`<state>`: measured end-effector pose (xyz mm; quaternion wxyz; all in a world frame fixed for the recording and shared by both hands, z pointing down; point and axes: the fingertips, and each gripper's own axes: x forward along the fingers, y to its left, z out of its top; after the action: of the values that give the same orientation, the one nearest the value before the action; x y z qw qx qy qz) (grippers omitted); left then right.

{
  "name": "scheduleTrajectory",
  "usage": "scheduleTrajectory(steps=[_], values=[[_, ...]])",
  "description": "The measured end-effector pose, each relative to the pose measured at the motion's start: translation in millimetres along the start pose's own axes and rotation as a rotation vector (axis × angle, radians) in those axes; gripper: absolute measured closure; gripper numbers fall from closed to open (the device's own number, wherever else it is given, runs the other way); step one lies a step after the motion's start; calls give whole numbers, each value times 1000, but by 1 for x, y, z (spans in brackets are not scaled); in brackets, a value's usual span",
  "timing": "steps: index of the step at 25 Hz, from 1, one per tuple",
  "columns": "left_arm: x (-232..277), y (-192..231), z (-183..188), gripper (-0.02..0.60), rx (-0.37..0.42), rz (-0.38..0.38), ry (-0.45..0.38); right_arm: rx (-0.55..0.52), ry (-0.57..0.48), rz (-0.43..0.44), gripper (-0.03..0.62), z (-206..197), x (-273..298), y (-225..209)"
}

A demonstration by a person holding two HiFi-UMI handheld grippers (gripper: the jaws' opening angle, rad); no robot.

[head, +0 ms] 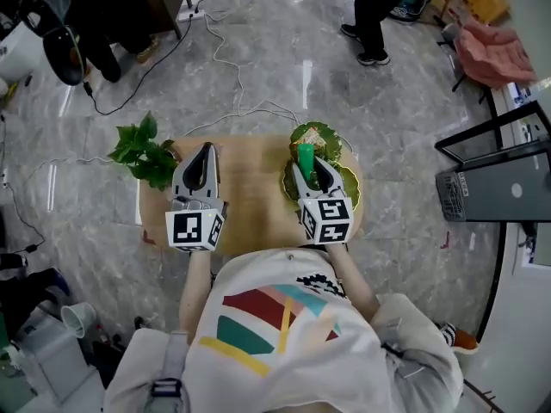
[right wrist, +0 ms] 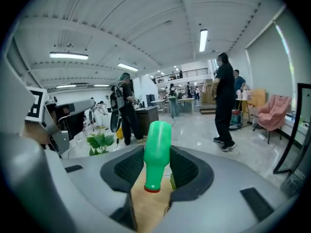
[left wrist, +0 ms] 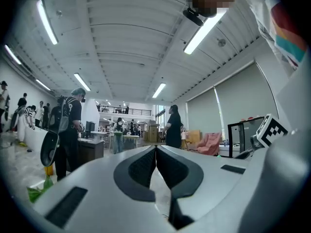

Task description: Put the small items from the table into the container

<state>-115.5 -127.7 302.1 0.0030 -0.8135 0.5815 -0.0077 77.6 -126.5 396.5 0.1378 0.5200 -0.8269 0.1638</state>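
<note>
A small wooden table (head: pixel 254 192) stands in front of me. In the head view my right gripper (head: pixel 308 169) is shut on a green plastic bottle (head: pixel 306 159), held above green leaf-shaped dishes (head: pixel 349 186) at the table's right end. In the right gripper view the bottle (right wrist: pixel 156 149) stands up between the black pads (right wrist: pixel 127 171), its red-ringed end toward the camera. My left gripper (head: pixel 204 151) hovers over the left half of the table. Its jaws are shut with nothing between them, as the left gripper view (left wrist: pixel 156 149) shows. Both grippers are raised well above the tabletop.
A leafy green plant (head: pixel 142 153) sits at the table's left corner. Cables (head: pixel 228 67) trail over the marble floor beyond. A person (head: pixel 379 15) stands further back, near a pink chair (head: pixel 491 54). A dark computer case and black frame (head: pixel 499 183) stand at the right.
</note>
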Motion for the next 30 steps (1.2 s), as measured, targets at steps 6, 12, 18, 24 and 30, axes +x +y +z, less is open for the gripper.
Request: scheduleTrajectory(steps=[6, 12, 18, 24, 30], values=[[7, -16, -4, 572, -10, -42, 9, 29, 6, -89, 424, -4, -14, -24], [11, -35, -17, 573, -26, -85, 62, 171, 149, -45, 424, -61, -8, -12], [8, -35, -38, 572, -11, -89, 130, 318, 376, -128, 424, -148, 16, -15], [14, -27, -39, 574, 28, -80, 157, 261, 455, -207, 424, -178, 40, -22], [12, -26, -77, 572, 50, -107, 272, 254, 436, -369, 424, -224, 75, -24]])
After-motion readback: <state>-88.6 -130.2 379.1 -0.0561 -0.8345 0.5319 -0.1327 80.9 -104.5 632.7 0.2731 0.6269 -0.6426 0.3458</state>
